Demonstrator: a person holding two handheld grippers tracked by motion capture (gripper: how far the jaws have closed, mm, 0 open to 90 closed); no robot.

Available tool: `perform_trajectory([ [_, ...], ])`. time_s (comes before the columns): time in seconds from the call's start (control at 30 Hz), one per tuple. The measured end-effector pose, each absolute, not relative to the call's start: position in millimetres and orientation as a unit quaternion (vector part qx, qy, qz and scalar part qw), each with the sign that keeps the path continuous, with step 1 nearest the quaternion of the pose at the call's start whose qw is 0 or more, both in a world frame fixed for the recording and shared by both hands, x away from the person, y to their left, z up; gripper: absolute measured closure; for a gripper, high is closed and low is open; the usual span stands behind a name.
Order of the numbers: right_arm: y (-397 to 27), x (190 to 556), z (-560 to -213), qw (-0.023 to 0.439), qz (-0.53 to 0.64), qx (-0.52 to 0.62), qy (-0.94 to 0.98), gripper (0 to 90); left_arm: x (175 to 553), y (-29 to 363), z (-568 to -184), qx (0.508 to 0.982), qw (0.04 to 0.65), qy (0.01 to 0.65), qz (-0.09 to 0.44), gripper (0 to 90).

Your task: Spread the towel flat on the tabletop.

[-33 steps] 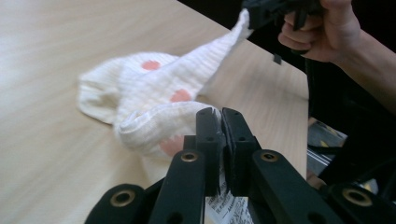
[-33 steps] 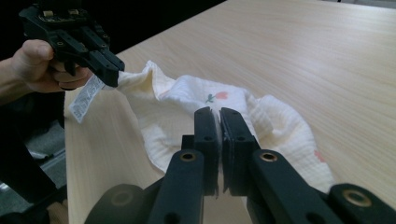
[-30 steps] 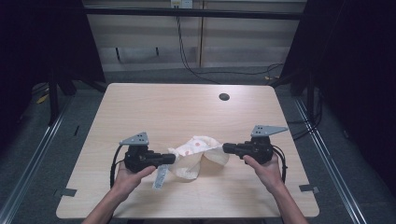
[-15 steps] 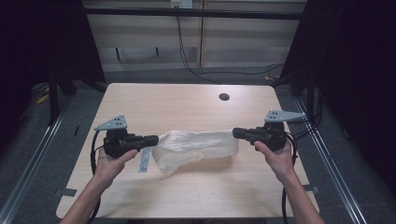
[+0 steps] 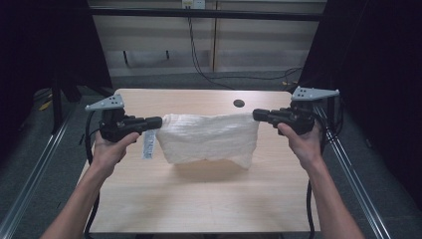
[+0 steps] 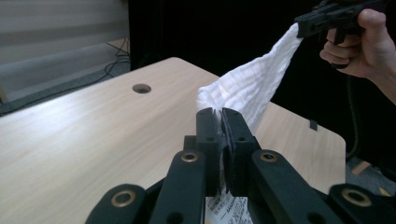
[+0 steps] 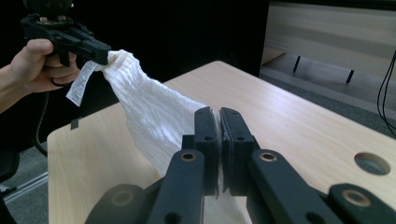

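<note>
While I hold both arms raised over the desk (image 5: 209,199), a white ribbed cloth (image 5: 206,139) hangs stretched between my two grippers, above the middle of the desk and toward its far half. My left gripper (image 5: 158,122) is clamped on the cloth's left top corner; in the left gripper view its jaws stand pressed together with a thin fold of white fabric (image 6: 219,114) pinched between them, and the cloth rises away to the other gripper (image 6: 306,23) at the upper right, held by my right hand (image 6: 359,44). My right gripper (image 5: 256,115) is clamped on the opposite top corner; in the right gripper view its jaws are likewise closed on the fabric (image 7: 219,114), and the cloth (image 7: 154,116) runs up and left to the far gripper (image 7: 100,51) in my left hand (image 7: 39,65).

A white care label (image 5: 148,145) dangles from the cloth just under the left gripper; printing shows on it, too small to read. The cloth's top edge is nearly taut, and its lower edge sags in loose folds, casting a shadow on the wood; whether it touches the surface I cannot tell. A round cable hole (image 5: 239,103) sits near the desk's far edge, behind the cloth. Black cables (image 5: 199,59) trail over the floor beyond the desk.
</note>
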State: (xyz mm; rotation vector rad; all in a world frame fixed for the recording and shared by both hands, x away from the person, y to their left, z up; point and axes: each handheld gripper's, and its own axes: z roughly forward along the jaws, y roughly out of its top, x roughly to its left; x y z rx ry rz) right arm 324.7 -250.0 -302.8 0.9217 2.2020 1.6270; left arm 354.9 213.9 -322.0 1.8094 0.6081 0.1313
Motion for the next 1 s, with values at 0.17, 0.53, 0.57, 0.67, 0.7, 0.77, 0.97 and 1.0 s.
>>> perform_trajectory([
  [0.17,-249,344,-288,0.133,0.555,0.322,0.756,86.9,371,211,-313,0.772,0.571,0.272,0.071,86.8],
  [0.53,-249,379,-292,0.133,0.550,0.353,0.745,87.1,401,202,-296,0.762,0.574,0.286,0.092,87.0],
  [0.57,-250,378,-296,0.129,0.557,0.353,0.741,87.1,398,199,-299,0.770,0.568,0.276,0.093,87.0],
  [0.67,-254,372,-310,0.118,0.551,0.355,0.746,87.2,388,200,-314,0.775,0.566,0.269,0.087,87.0],
  [0.7,-255,370,-317,0.115,0.549,0.356,0.748,87.2,385,200,-321,0.775,0.566,0.271,0.081,87.0],
  [0.77,-257,365,-330,0.108,0.546,0.358,0.750,87.2,380,199,-337,0.779,0.561,0.272,0.069,87.0],
  [0.97,-256,351,-355,0.092,0.543,0.352,0.757,87.3,363,193,-371,0.783,0.560,0.269,0.040,86.9],
  [1.0,-255,348,-358,0.087,0.544,0.349,0.758,87.3,359,194,-374,0.779,0.564,0.270,0.039,86.9],
])
